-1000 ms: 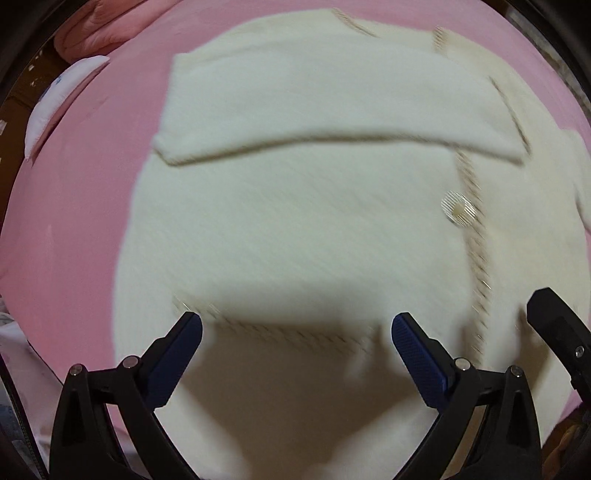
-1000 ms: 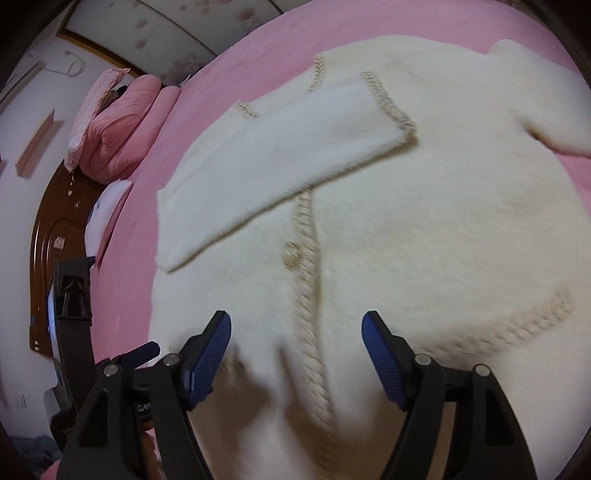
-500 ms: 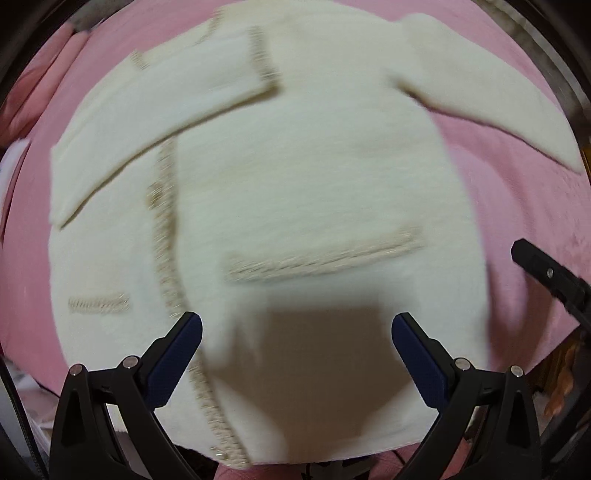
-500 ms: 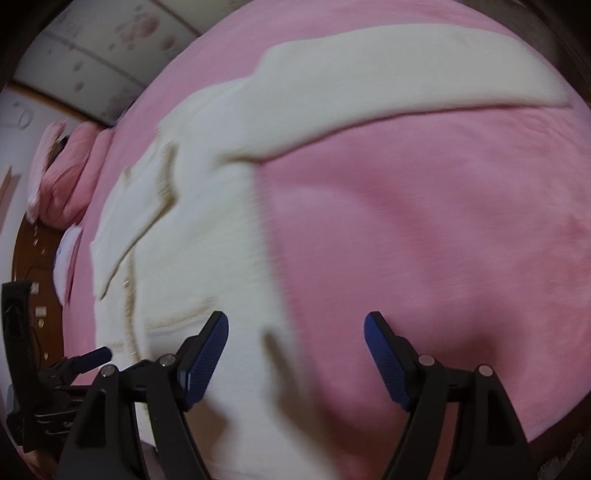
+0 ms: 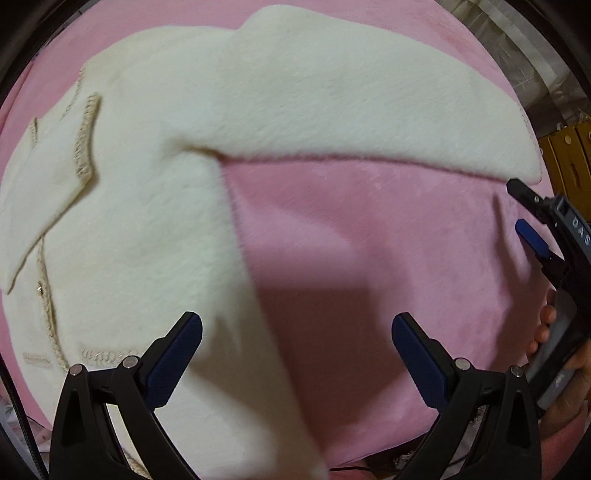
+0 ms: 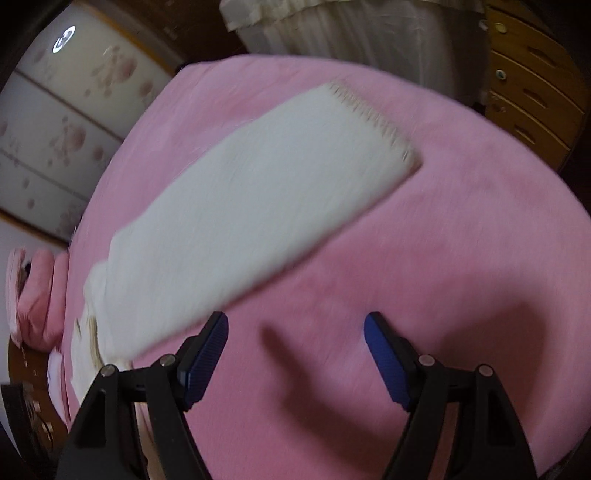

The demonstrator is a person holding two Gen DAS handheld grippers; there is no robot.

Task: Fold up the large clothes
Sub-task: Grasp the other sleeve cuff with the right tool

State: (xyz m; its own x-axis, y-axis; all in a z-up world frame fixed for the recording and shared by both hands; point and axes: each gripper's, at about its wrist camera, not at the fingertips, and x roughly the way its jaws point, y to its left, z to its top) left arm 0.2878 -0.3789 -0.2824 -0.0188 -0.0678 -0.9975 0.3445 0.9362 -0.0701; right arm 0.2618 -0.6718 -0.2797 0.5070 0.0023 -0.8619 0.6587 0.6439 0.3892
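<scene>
A cream fleece cardigan point(image 5: 155, 206) with beige braided trim lies flat on a pink bedspread point(image 5: 351, 266). One sleeve is folded across its chest; the other sleeve point(image 5: 369, 110) stretches out to the right. My left gripper point(image 5: 297, 350) hovers open above the cardigan's right side edge, with nothing between its fingers. In the right wrist view the outstretched sleeve point(image 6: 258, 206) runs up to its trimmed cuff point(image 6: 373, 118). My right gripper point(image 6: 295, 354) stands open over bare bedspread just below that sleeve. It also shows at the left wrist view's right edge point(image 5: 524, 218), held by a hand.
Pink pillows point(image 6: 33, 295) lie at the bed's far left. A wooden drawer unit point(image 6: 532, 74) and a pale curtain point(image 6: 351, 33) stand past the bed's far edge. A floral-panelled wardrobe point(image 6: 66, 129) fills the upper left.
Both grippers swept rightward across the cardigan, from over its button placket to its right side and the outstretched sleeve. Both stayed open and empty.
</scene>
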